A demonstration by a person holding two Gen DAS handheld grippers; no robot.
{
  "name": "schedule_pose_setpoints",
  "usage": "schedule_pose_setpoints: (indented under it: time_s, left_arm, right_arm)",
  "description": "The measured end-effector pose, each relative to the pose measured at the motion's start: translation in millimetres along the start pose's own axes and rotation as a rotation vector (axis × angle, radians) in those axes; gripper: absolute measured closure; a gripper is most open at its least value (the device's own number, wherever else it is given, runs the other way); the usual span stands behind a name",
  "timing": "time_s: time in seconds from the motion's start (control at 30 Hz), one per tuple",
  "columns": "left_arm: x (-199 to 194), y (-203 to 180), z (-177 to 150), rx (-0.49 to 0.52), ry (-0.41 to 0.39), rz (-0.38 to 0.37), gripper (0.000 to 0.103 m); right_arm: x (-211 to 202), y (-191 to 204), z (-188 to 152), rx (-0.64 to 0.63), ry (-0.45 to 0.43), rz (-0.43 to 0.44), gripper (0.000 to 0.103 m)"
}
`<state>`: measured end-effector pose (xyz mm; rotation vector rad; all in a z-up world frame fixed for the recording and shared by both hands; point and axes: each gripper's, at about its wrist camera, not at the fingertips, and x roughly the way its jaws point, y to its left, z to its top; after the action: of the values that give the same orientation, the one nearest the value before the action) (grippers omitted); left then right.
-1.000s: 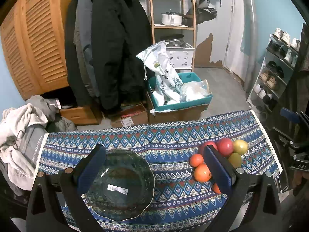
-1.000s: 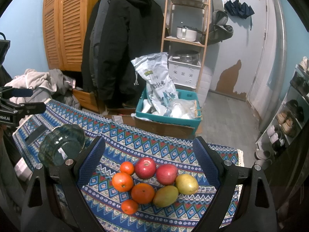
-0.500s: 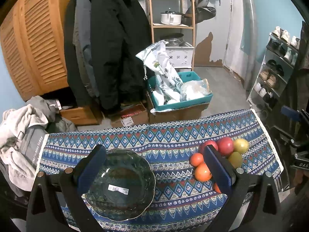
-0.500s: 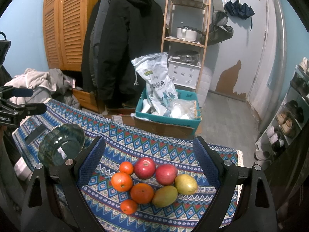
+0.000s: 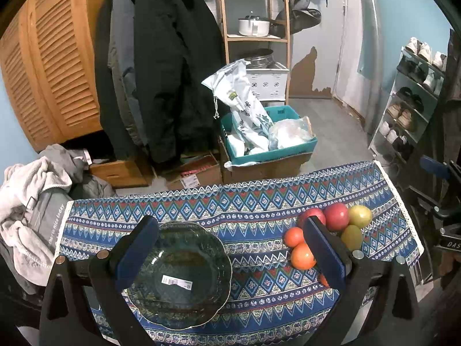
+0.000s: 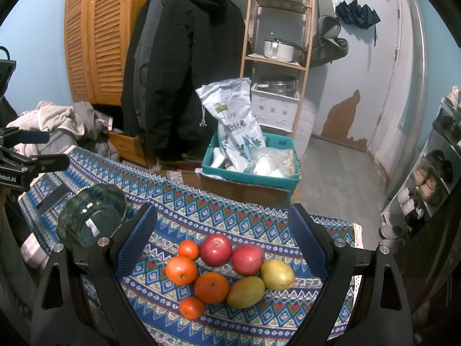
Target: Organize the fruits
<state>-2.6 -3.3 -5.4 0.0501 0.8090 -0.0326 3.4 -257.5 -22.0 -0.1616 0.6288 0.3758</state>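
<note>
A dark glass bowl point(image 5: 180, 274) with a white sticker sits on the patterned tablecloth point(image 5: 253, 201), between the fingers of my open, empty left gripper point(image 5: 230, 253). The bowl also shows in the right wrist view point(image 6: 90, 219) at the left. A cluster of fruit lies under my open, empty right gripper point(image 6: 222, 245): two red apples point(image 6: 215, 250), several oranges point(image 6: 211, 287) and two yellow-green mangoes point(image 6: 245, 288). In the left wrist view the fruit point(image 5: 335, 216) is to the right, partly behind my right finger.
The table's far edge faces a teal crate point(image 6: 253, 176) of bags on cardboard boxes. Coats point(image 6: 184, 66), a wooden shelf point(image 6: 276, 43) and a shoe rack point(image 5: 415, 101) stand behind. Clothes point(image 5: 28, 201) are piled at the table's left end.
Almost nothing has changed; both views drift only slightly, and both grippers stay open over the bowl and the fruit.
</note>
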Motion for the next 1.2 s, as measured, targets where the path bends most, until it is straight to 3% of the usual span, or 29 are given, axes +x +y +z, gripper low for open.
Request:
schedule_pose_setpoints:
  time_s: [0.67,0.87,1.2]
  left_arm:
    - [13.3,-16.5,-0.7,0.058,0.025,0.006,0.001]
    - [31.1,-24.7,-2.7,0.068,0.079,-0.028,0.001]
    - [47.9,-48.9,-6.4,0.137,0.094,-0.029,0.001]
  right_arm:
    - [1.6,-12.7,-1.5,0.002,0.015,-0.022,0.013]
    - [7.4,-24.6,-5.6,0.002,0.046,-0.04,0.013]
    - [26.1,-54.0,-14.9,0.022,0.127,-0.084,0.013]
